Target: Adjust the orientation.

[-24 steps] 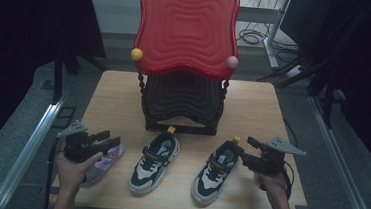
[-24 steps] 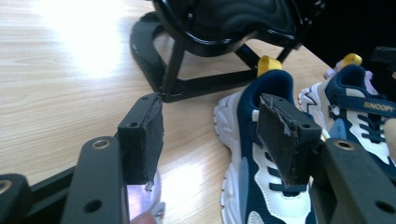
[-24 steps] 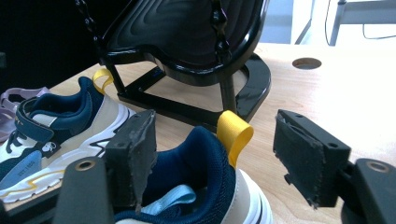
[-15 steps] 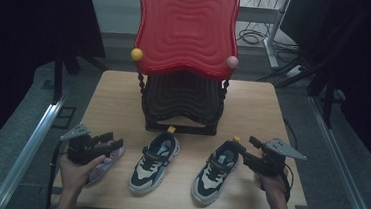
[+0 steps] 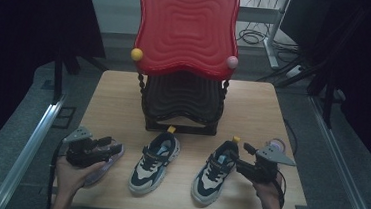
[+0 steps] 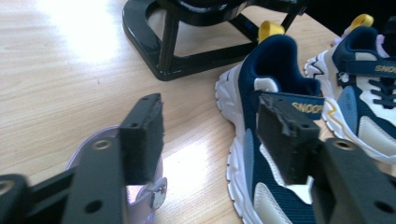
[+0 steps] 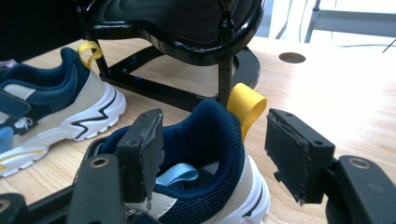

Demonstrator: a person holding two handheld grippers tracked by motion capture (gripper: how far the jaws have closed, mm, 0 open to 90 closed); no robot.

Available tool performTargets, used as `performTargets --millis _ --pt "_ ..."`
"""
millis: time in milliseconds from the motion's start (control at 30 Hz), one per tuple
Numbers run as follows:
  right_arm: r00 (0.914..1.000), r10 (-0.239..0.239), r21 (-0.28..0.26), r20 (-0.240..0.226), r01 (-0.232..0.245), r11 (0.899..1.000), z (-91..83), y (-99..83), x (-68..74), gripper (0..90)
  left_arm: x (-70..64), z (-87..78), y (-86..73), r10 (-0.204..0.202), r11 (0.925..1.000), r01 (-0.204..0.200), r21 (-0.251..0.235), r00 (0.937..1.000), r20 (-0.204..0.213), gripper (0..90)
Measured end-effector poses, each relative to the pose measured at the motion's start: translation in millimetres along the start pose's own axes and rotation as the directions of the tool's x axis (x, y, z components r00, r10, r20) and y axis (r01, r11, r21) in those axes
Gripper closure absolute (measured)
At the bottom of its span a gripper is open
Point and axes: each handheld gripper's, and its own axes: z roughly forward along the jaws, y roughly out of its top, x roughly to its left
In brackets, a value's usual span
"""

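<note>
Both tongs are brought lower and nearer the sneakers: right tongs (image 7: 212, 154) gape wide around the right sneaker's (image 7: 201, 158) heel, left tongs (image 6: 210, 135) wide beside the left sneaker (image 6: 275, 154); nothing is gripped yet, and both shoes are left standing on the desk (image 5: 113, 99).

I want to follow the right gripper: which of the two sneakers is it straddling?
The right sneaker: the open right gripper has one jaw inside its heel collar, one outside by the yellow tab. The left sneaker lies apart.

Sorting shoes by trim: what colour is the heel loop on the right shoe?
Yellow heel loop, clearest in the right gripper view.
</note>
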Motion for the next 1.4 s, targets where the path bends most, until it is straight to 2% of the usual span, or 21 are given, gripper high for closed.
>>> performTargets --millis 67,167,267,400,433,533,633,700,767,800,933,1100,1267,1400 --pt "0.9999 -0.009 -0.008 0.01 0.01 1.0 -1.2 0.1 2.7 38.3 -3.5 -4.9 2.7 0.027 0.9996 -0.027 -0.003 0.9996 0.007 36.7" --pt "0.9995 -0.024 -0.037 0.021 0.024 0.999 -4.5 3.2 4.6 38.7 -2.8 -5.6 0.8 0.039 0.9992 -0.039 0.005 0.9992 -0.003 41.2" --pt "0.9996 -0.018 -0.052 0.02 0.019 0.998 -2.6 5.2 4.1 38.8 1.0 -2.8 -2.8 0.021 0.9995 -0.021 0.024 0.9998 0.005 44.2" --pt "0.9997 -0.024 -0.035 0.005 0.024 0.999 6.5 3.7 2.6 38.4 2.9 -7.7 -5.1 -0.017 0.9997 0.017 0.018 0.9998 0.006 48.8" --pt "0.9996 -0.029 -0.031 -0.003 0.029 0.999 10.3 2.9 0.8 38.4 2.0 -10.6 -5.3 -0.019 0.9998 0.019 0.011 0.9998 -0.004 53.9" --pt "0.9992 -0.04 -0.032 -0.005 0.04 0.999 11.8 1.3 -0.7 38.7 0.5 -16.9 -4.3 -0.025 0.9997 0.025 -0.008 0.9994 -0.025 56.2" --pt "0.9996 -0.019 -0.034 -0.02 0.019 0.999 11.4 -1.8 -3.3 38.7 -2.3 -21.4 -4.1 -0.001 1.0 0.001 -0.007 0.9993 -0.037 66.7" --pt "0.9998 -0.017 -0.034 -0.014 0.016 0.999 10.0 -3.3 -4.2 38.7 -3.5 -22.8 -5.2 0.004 1.0 -0.004 -0.001 0.999 -0.046 75.4" --pt "0.9998 -0.018 -0.034 -0.006 0.018 0.999 7.8 -4.1 -4.8 38.7 -5.9 -23.3 -7.9 0.008 0.9998 -0.007 0.017 0.9994 -0.035 83.6" --pt "0.9999 -0.004 -0.042 -0.015 0.003 0.999 4.8 -4.2 -5.7 38.7 -7.4 -23.4 -9.3 0.012 0.9997 -0.011 0.023 0.9994 -0.032 88.8" --pt "0.9991 0.036 -0.064 -0.022 -0.037 0.997 -1.5 -2.6 -8.8 38.8 -13.7 -23.6 -21.5 0.025 0.9967 -0.023 0.078 0.9995 -0.02 90.0" --pt "0.9993 0.031 -0.068 -0.019 -0.032 0.997 -3.2 0.7 -7.8 38.6 -11.1 -27.3 -40.1 0.01 0.9898 -0.002 0.142 0.9986 -0.051 90.0" --pt "0.9996 0.02 -0.063 -0.021 -0.022 0.998 -5.1 1.8 -6.7 39.1 -7.3 -31.0 -48.7 -0.004 0.9843 0.018 0.176 0.9968 -0.079 90.0" --pt "0.9974 0.062 -0.066 -0.036 -0.064 0.996 -4.0 3.1 -8.0 39.4 -6.1 -29.4 -55.0 -0.012 0.9767 0.031 0.212 0.9957 -0.092 90.0"
